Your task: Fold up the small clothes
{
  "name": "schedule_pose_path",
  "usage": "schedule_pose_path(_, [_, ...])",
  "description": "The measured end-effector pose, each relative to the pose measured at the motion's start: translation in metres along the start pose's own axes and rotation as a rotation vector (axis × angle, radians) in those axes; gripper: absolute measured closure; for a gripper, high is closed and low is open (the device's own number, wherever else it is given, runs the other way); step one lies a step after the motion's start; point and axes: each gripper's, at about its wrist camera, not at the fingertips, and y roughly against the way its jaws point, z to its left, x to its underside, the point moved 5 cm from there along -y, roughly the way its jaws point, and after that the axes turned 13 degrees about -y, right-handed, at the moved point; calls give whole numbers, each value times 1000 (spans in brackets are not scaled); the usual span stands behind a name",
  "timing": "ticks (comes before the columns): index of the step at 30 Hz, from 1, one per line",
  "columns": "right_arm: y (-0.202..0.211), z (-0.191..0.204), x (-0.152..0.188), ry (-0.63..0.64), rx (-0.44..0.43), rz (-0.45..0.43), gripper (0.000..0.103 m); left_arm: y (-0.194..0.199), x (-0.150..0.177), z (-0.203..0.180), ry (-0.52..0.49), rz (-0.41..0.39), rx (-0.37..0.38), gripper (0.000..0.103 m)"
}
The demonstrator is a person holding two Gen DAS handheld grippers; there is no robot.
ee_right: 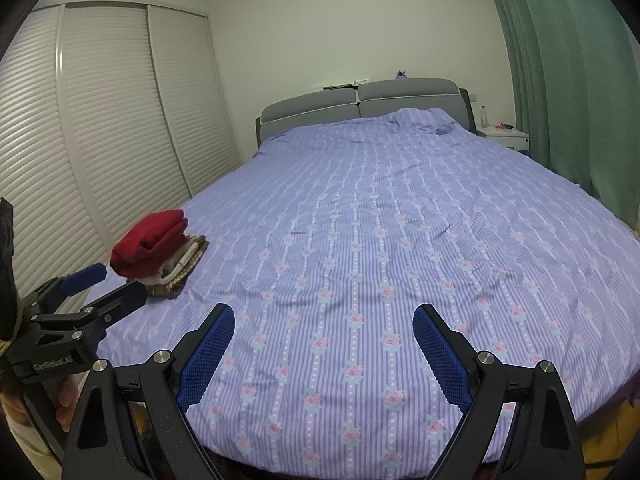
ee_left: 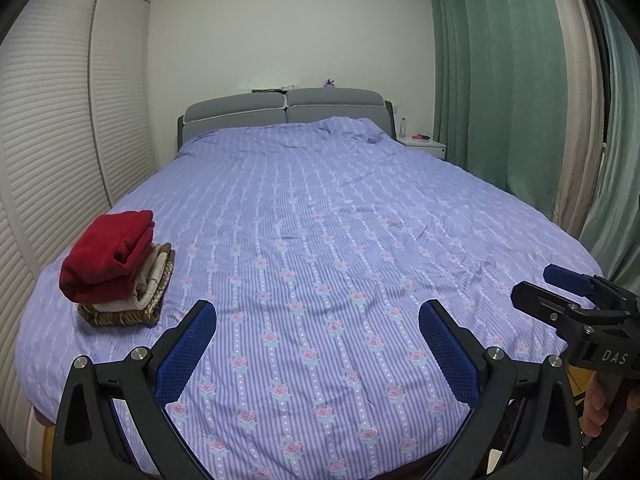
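Clothes [ee_left: 114, 266] sat folded, stacked far left on the bed [ee_left: 340, 240]; both my tongs [ee_left: 318, 334] [ee_right: 324, 338] gaped wide, empty. Probably done; anything unfolded needed fetching.

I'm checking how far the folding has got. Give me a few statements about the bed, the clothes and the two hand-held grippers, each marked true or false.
1. A folded red garment lies on top of the stack of folded clothes. True.
2. The stack sits in the middle of the purple striped floral bedcover. False: it sits near the cover's left edge, by the white louvred wardrobe doors.
3. The left hand-held gripper is open and holds nothing. True.
4. The right hand-held gripper is clamped on a garment. False: its jaws stand wide apart with only bedcover beyond them.
5. Green curtains hang on the right side of the bed. True.
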Motion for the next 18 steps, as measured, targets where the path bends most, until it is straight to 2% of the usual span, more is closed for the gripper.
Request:
schedule_pose_path(12, [0, -9, 0, -19, 15, 2, 12, -1, 1, -3, 28, 9, 40, 0])
schedule_pose_path(18, [1, -10, -1, -21, 17, 2, 12, 0, 0, -4, 27, 11, 28, 0])
